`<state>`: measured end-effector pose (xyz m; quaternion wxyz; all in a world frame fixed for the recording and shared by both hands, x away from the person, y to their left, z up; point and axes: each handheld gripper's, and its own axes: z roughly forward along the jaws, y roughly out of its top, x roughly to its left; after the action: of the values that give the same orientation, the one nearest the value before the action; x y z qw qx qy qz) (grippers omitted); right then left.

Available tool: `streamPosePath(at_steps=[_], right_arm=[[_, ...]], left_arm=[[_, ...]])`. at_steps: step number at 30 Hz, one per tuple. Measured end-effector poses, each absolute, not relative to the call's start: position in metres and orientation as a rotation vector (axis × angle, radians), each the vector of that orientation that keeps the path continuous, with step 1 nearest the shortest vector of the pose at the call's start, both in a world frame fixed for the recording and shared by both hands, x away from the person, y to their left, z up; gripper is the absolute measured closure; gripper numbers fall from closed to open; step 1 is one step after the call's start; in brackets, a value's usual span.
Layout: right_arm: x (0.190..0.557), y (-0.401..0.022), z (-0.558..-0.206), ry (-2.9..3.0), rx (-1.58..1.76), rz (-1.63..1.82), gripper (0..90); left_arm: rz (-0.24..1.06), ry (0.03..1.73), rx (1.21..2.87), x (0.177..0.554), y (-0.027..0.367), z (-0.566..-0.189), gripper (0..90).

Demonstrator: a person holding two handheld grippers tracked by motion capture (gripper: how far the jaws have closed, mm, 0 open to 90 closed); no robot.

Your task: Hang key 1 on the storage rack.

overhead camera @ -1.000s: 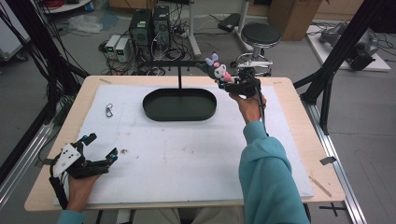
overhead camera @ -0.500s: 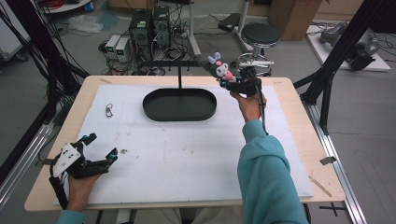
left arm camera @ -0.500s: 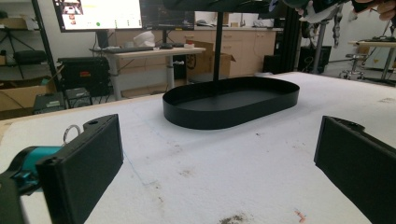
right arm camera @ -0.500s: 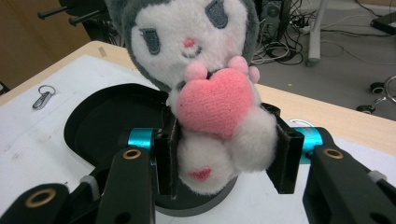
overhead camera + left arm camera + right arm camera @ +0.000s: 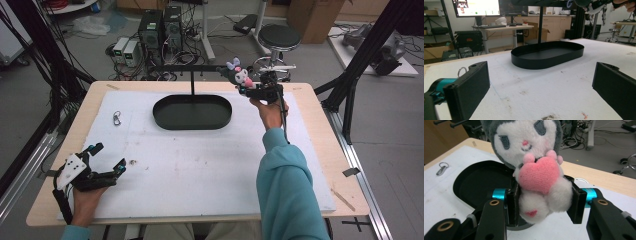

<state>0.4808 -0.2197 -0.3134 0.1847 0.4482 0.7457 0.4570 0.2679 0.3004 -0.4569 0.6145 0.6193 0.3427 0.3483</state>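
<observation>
Near the bench's (image 5: 310,165) front left corner the left hand-held gripper (image 5: 107,164) rests low, its jaws spread with nothing between them. On the white mat toward the left edge lies a small metal clip (image 5: 117,118). Farther back, at mid-bench, stands the black oval tray (image 5: 192,112), from whose rear a post carries a horizontal bar (image 5: 185,67). Beyond the tray's right end, near the far edge, the right hand-held gripper (image 5: 246,85) pinches the plush toy (image 5: 236,75) by its lower body, held aloft with its head toward the bar's right end. The toy's long axis runs upright between the jaws, and the right hand is much the nearer to the bar. The right gripper view shows the pads pressing the toy's (image 5: 536,170) flanks and the pink heart on its chest, detail too small in the high view; the left gripper view shows the tray's (image 5: 547,55) low wall.
</observation>
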Motion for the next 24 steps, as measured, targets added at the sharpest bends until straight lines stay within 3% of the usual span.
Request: streamPosePath(at_steps=[24], right_arm=[[0.486, -0.217, -0.334, 2.216, 1.243, 1.164, 53.9]], left_arm=[[0.805, 0.788, 1.427, 0.268, 0.3, -0.457, 1.7]])
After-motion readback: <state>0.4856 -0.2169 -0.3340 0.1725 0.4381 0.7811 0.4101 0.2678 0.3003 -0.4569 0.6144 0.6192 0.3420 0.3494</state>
